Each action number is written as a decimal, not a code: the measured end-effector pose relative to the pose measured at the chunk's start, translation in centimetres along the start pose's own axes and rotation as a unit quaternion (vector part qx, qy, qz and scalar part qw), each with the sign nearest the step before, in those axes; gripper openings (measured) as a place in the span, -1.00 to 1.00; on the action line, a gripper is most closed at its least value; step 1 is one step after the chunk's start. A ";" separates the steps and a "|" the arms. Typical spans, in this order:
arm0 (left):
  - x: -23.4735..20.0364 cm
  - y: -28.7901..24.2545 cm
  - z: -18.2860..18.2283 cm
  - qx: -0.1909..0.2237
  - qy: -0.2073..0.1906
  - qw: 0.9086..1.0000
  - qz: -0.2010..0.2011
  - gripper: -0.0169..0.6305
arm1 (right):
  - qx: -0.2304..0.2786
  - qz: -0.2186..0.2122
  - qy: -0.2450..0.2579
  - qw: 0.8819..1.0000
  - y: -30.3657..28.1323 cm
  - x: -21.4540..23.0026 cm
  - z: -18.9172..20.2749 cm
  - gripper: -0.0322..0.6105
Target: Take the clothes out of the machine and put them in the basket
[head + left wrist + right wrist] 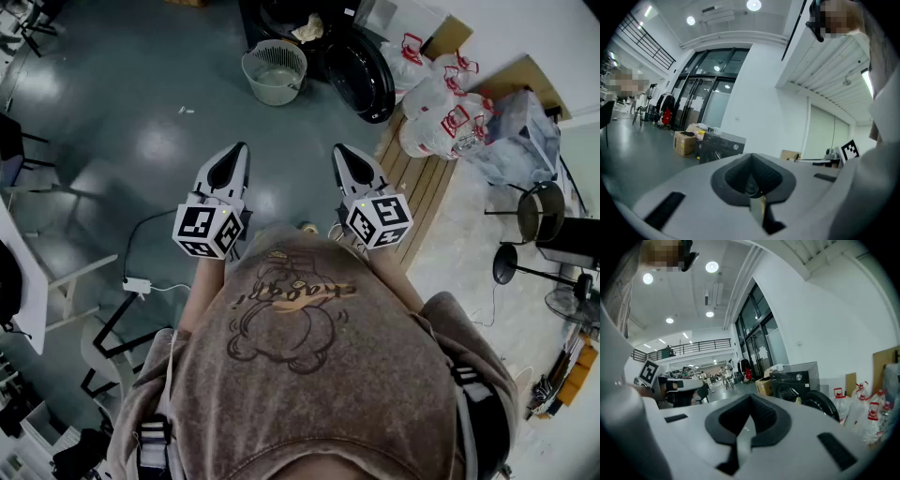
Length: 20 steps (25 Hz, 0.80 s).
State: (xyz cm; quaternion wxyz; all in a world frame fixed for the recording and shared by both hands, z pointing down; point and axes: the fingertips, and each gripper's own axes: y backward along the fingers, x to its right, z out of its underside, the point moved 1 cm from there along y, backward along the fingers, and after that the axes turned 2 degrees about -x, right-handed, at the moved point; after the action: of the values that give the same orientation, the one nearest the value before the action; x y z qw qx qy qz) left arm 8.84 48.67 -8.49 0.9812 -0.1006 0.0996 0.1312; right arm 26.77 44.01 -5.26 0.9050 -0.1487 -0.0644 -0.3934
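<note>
Both grippers are held roughly level and close to the chest of the person in the brown printed T-shirt [300,319], well short of the work. This is judged a carrying posture for the approach, not a reach. The left gripper [238,155] has its fingers pressed together with nothing between them. The right gripper [341,155] is likewise closed and empty. Shut fingers fit a stage at which nothing is within reach.

The black front-loading washing machine [281,21] stands ahead at the far side of the glossy grey floor [141,131]. Its round dark door [364,67] is swung wide open, so the drum mouth is left free for entry. A cream crumpled cloth [307,28] is seen at the machine; whether it lies in the drum mouth or on the top cannot be told.

The pale round slatted plastic basket [275,72] is set on the floor just beside the open door, on the left gripper's side. It is evidently placed there so that clothes need only a short carry from drum to basket. It looks empty, so the task is judged not yet begun.

White plastic jugs with red handles [433,94] are gathered by a wooden pallet [422,183] to the right of the machine, clear of the path.
</note>
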 end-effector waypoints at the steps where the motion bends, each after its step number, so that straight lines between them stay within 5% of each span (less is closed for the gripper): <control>1: -0.1 -0.1 0.1 -0.001 0.000 1.000 0.000 -0.92 | -0.001 -0.002 -0.001 1.000 -0.3 0.0 0.1 -0.91; 20: -7.7 0.3 -0.4 -0.012 -0.015 0.999 0.039 -0.92 | -0.011 0.001 -0.013 1.000 -7.1 -5.4 1.4 -0.91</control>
State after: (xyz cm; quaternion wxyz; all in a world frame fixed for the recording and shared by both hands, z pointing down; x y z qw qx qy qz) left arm 1.41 47.04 -7.24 0.9755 -0.1060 0.0875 0.1720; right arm 17.95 43.62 -3.61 0.9029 -0.1637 -0.0712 -0.3911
